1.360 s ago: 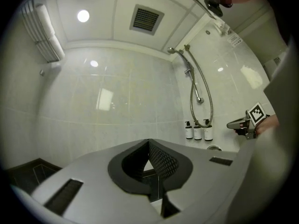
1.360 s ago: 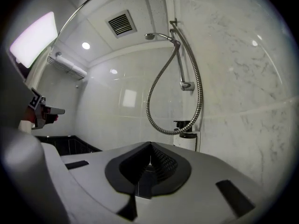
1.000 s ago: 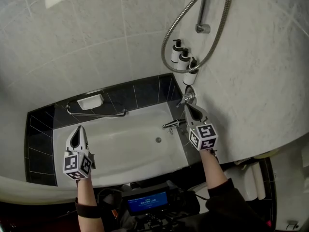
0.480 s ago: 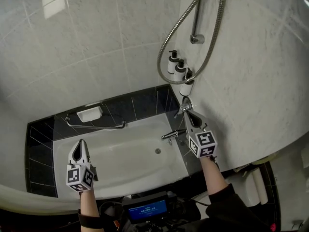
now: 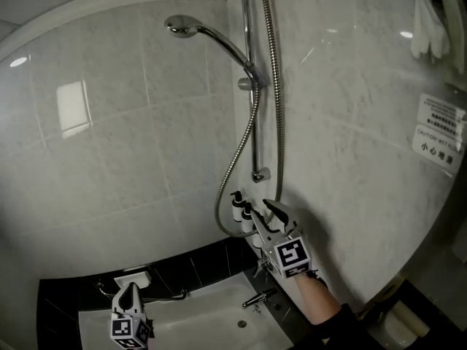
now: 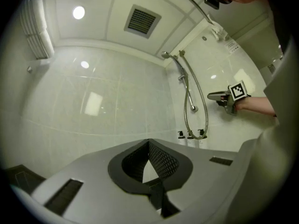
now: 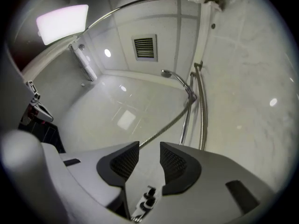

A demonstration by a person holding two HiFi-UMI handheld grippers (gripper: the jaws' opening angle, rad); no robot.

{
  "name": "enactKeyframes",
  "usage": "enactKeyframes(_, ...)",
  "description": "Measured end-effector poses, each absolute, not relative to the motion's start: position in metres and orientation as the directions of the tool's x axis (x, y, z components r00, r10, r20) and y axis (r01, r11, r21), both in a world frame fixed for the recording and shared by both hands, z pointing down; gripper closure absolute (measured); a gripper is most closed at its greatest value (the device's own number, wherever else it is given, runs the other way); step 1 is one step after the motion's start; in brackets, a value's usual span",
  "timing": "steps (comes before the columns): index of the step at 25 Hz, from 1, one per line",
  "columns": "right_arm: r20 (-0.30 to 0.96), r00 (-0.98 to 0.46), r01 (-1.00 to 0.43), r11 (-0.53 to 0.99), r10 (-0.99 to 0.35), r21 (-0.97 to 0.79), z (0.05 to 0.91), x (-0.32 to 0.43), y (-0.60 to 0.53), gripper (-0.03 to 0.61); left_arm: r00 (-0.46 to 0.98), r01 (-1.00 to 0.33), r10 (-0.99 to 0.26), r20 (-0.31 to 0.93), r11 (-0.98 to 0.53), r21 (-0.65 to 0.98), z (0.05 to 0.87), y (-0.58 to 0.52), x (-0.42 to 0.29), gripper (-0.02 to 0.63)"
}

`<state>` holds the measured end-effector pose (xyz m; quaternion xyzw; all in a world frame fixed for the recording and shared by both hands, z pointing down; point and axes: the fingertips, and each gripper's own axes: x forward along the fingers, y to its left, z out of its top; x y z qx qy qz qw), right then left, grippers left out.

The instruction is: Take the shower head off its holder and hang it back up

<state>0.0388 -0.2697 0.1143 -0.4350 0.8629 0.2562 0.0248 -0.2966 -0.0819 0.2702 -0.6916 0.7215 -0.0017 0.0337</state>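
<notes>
The bathtub (image 5: 211, 323) lies below. On the wall rail (image 5: 247, 28), the shower head (image 5: 182, 26) hangs in its holder (image 5: 253, 74). Near the hose (image 5: 237, 155), the right claw (image 5: 269, 210) has just been opening and stands partly apart, holding nothing. The left claw (image 5: 130, 289) is closed and empty.

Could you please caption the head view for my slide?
Right gripper, fingers just opened and empty, below the shower head on its holder.

Shower head (image 5: 182, 26) — shiny chrome, wall tiles (image 5: 131, 181) glossy
</notes>
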Motion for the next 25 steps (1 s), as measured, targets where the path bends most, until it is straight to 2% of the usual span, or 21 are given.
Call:
enactKeyframes(2,-0.325,-0.607,-0.768,0.432,-0.725,0.472,0.066,0.033,-0.276,0.394,-0.012,-0.996,-0.997,-0.076,0.018,-0.084,0.250,-0.099,-0.294,0.614)
enactKeyframes(6,-0.404,-0.588,-0.775,0.345,-0.700,0.530,-0.018,0.020,-0.292,0.377,0.020,-0.996,-0.991,-0.135,-0.008,-0.086,0.205,-0.130,-0.290,0.614)
enactKeyframes(11,-0.456,-0.571,-0.763,0.237,-0.682,0.601,-0.097,-0.004,-0.307,0.298,0.070,-0.991,-0.979,-0.193,-0.046,-0.124,0.151,-0.166,-0.282,0.614)
enactKeyframes(19,-0.540,-0.477,-0.789,0.068,-0.693,0.610,-0.214,-0.019,-0.345,0.301,0.137,-0.977,-0.956,-0.259,-0.087,-0.195,0.082,-0.201,-0.260,0.614)
enactKeyframes(25,-0.531,-0.438,-0.795,0.037,-0.725,0.605,-0.245,-0.021,-0.384,0.301,0.159,-0.974,-0.947,-0.279,-0.105,-0.200,0.063,-0.217,-0.253,0.614)
